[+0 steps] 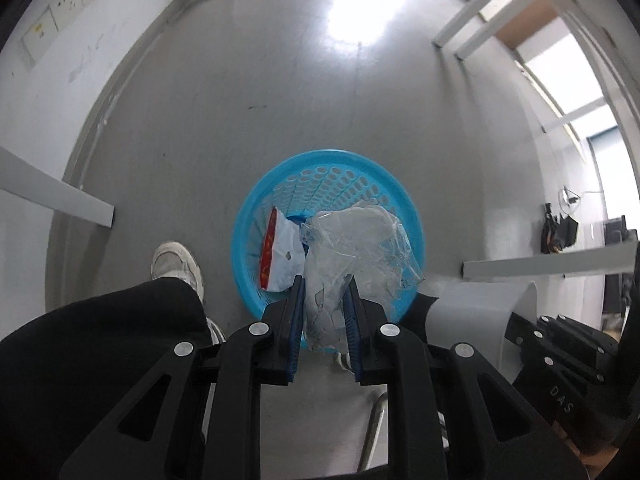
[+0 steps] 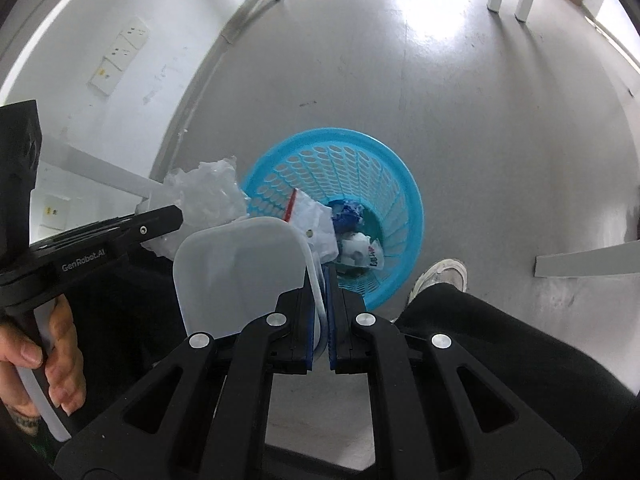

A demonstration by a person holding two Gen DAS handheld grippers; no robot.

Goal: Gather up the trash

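Several wrappers already lie in the round blue perforated plastic basket (image 2: pixel 404 184) on the floor. The left hand-held gripper (image 1: pixel 325 280) clenches crumpled clear plastic film (image 1: pixel 352 240) above it; the right hand-held gripper (image 2: pixel 318 276) clamps a translucent white plastic lid (image 2: pixel 236 268) beside it. Both remain to drop.
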